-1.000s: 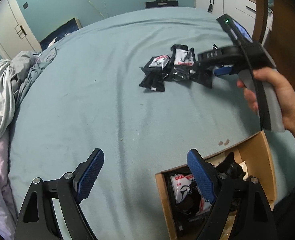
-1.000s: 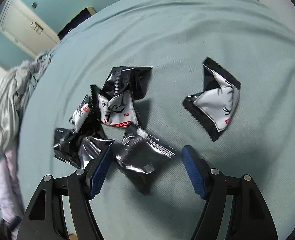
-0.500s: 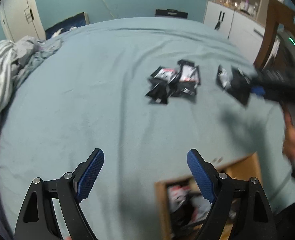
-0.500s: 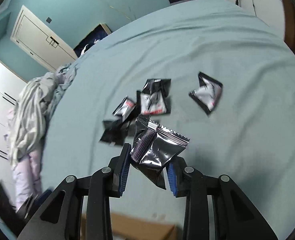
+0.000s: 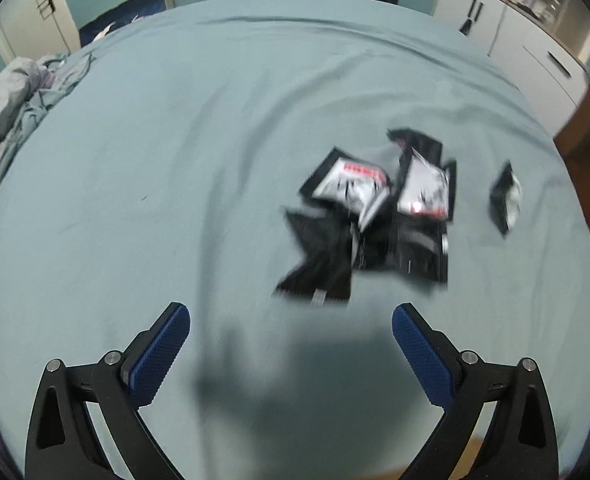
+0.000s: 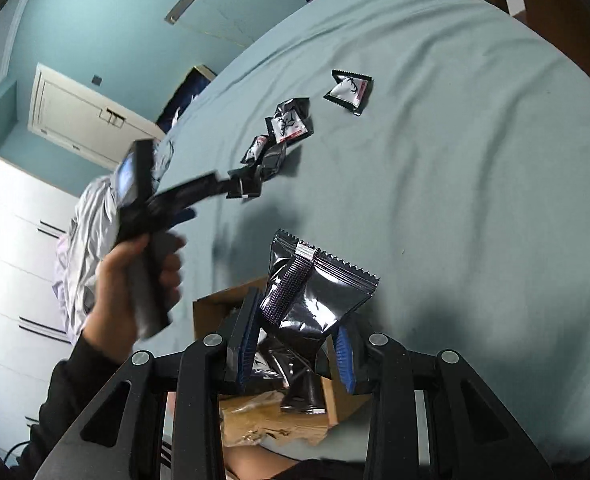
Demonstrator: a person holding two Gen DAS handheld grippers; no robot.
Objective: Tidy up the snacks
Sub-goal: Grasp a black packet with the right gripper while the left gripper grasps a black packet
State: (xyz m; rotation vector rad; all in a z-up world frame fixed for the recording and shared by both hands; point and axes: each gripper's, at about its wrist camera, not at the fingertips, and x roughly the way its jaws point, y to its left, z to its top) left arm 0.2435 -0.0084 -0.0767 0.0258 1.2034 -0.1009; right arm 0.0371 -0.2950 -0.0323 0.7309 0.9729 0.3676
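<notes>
1. Right wrist view: the right gripper is clamped on a glossy black snack packet, held above an open cardboard box that already holds similar packets.
2. Beyond it, a loose cluster of packets lies on the teal bedsheet, with one single packet lying apart.
3. A hand carries the left gripper out toward that cluster.
4. Left wrist view: the left gripper has its jaws opening wide with nothing between them, hovering just short of the blurred packet pile.
5. Judged from their look, the packets are light, crinkly and slippery foil pillows, soft in the middle.
6. The flat serrated seam at either end likely offers the firmest place to pinch; squeezing the puffed centre risks crushing the contents.
</notes>
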